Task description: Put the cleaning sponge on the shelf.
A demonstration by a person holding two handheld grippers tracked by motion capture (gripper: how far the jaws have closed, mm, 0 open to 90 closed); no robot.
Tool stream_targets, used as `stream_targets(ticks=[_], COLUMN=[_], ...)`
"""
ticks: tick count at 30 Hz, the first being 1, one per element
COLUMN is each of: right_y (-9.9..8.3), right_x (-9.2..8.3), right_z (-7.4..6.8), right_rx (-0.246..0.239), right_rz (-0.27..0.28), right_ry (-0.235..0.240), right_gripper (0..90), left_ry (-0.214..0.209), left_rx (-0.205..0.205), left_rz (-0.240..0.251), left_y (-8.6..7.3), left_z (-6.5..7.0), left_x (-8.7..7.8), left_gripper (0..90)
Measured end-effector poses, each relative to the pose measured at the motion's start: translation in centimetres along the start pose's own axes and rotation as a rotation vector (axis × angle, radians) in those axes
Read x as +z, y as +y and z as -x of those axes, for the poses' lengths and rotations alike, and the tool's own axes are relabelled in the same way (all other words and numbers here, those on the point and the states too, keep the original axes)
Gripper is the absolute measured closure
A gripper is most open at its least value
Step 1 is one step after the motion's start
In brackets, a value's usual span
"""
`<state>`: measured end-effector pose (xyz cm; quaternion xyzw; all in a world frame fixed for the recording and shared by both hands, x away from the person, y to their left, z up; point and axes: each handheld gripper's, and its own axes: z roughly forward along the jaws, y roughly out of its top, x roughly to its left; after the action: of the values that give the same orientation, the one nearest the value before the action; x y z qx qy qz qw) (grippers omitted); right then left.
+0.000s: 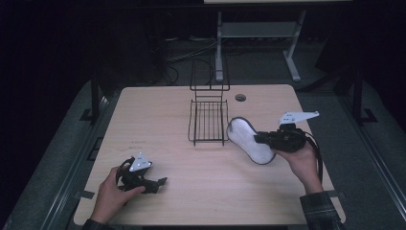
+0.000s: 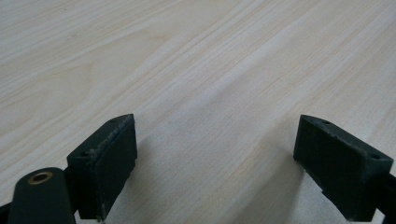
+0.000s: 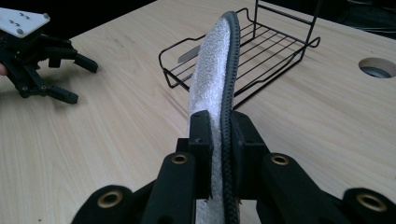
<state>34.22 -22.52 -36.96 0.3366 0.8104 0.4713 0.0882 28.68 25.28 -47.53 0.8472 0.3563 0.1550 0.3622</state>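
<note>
An oval insole (image 1: 249, 139), white fleece on one face with a dark rim, is held on edge above the table, right of the black wire rack (image 1: 207, 120). My right gripper (image 1: 261, 139) is shut on one end of the insole (image 3: 214, 79), with its pads pressed on both faces. My left gripper (image 1: 161, 183) rests low at the table's front left, open, with nothing between its jaws. In the left gripper view, its fingers (image 2: 109, 161) stand wide apart over bare wood. The right gripper view also shows the left gripper (image 3: 81, 79) far off at the left.
The wire rack (image 3: 243, 51) has a tall back frame and stands at the middle back of the light wood table (image 1: 167, 110). A round cable hole (image 1: 240, 97) sits just right of it. Dark floor and a white desk frame (image 1: 258, 33) lie beyond.
</note>
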Motion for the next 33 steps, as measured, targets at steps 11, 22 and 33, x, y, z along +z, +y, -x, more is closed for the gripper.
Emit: stream_targets(ticks=[11,22,33], right_y=[1.4,2.9,5.0], right_x=[1.6,3.4,5.5], right_z=[0.8,1.6,2.2], right_rx=[0.002,0.015,0.017], right_rz=[0.014,0.021,0.032], right_ry=[0.0,0.015,0.024], right_gripper=[80.0,80.0,79.9], left_ry=[-0.001,0.0,-0.001], left_rx=[0.004,0.003,0.001], left_rz=[-0.003,-0.003,-0.003], left_y=[0.0,0.0,0.0], left_z=[0.0,0.0,0.0], left_x=[0.0,0.0,0.0], left_gripper=[12.6,12.6,12.6])
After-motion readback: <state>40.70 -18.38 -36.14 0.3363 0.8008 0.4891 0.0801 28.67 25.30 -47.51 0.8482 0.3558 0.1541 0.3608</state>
